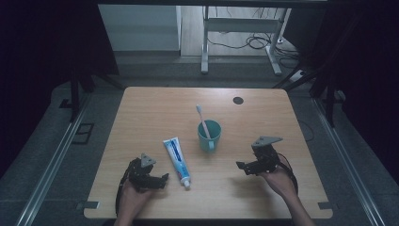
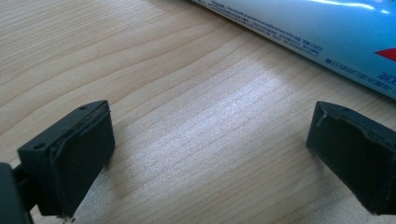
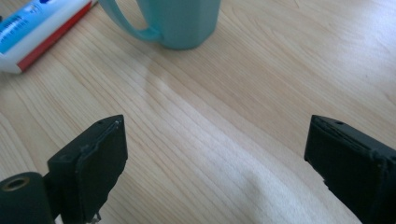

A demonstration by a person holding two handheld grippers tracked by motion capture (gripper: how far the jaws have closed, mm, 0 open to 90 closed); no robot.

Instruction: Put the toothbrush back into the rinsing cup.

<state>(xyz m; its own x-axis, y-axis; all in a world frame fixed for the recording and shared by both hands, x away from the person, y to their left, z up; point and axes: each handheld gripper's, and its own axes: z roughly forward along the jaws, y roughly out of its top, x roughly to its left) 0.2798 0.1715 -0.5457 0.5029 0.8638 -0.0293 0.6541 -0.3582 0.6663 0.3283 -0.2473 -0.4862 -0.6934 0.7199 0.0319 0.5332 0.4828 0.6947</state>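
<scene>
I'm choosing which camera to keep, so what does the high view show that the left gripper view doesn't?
High view alone: the teal cup with a toothbrush standing in it, both hands, the right gripper, the whole table. Left gripper view alone: the left gripper with its jaws wide apart over bare wood, and the small print on the tube. Both share the toothpaste tube lying flat.
</scene>
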